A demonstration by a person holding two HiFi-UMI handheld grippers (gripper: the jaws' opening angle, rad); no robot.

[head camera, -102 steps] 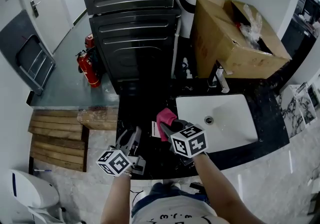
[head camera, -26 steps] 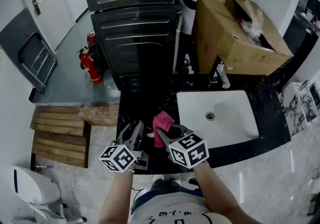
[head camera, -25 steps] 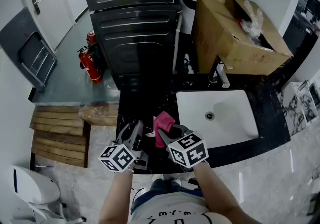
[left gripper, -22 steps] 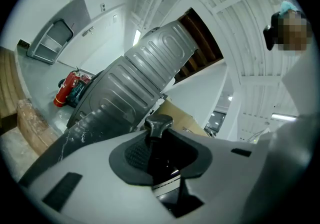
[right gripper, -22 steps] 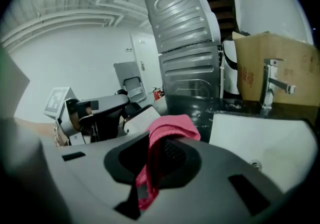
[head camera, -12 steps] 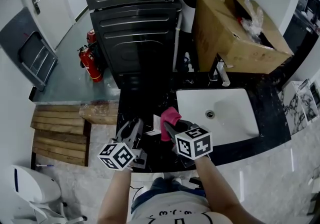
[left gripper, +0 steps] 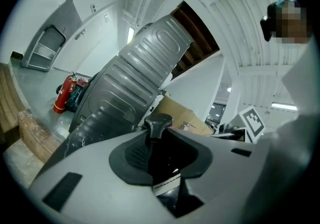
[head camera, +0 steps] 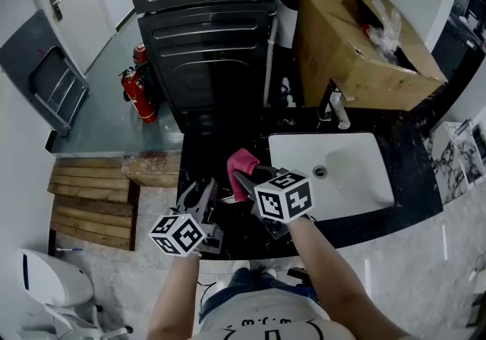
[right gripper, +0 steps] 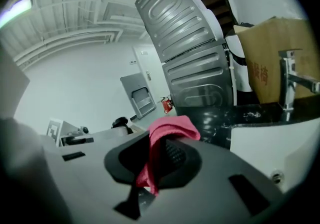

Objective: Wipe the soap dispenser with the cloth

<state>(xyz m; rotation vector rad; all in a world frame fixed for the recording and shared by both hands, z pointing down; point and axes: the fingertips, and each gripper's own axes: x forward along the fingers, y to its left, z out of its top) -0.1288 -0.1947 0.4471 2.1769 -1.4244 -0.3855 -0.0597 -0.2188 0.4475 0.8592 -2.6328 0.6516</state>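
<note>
Down at the bottom of the head view, our two forearms reach up from the lower edge. At lower left of centre, the left gripper (head camera: 199, 196) is clamped on the soap dispenser (left gripper: 159, 127). In the left gripper view the dark pump head stands right between the pads, with a strip of pale label below it. Just to its right in the head view, the right gripper (head camera: 241, 179) has its jaws closed on the pink cloth (head camera: 241, 164). In the right gripper view the cloth bunches over the jaw tips, and a tail hangs down between them. Cloth and dispenser sit close side by side near the middle of the frame; we cannot tell whether they touch.

Under both grippers runs the black marble countertop (head camera: 220, 150). To the right of centre is the white sink (head camera: 357, 187), with its chrome faucet (head camera: 338, 111) at the far rim. Behind the faucet, at upper right, an open cardboard box (head camera: 342, 50) rests tilted. At top centre stands a dark ribbed metal appliance (head camera: 205, 42), and left of it a red fire extinguisher (head camera: 135, 94) stands on the grey floor. At far left, a folded step ladder (head camera: 57, 92) leans against the wall.
</note>
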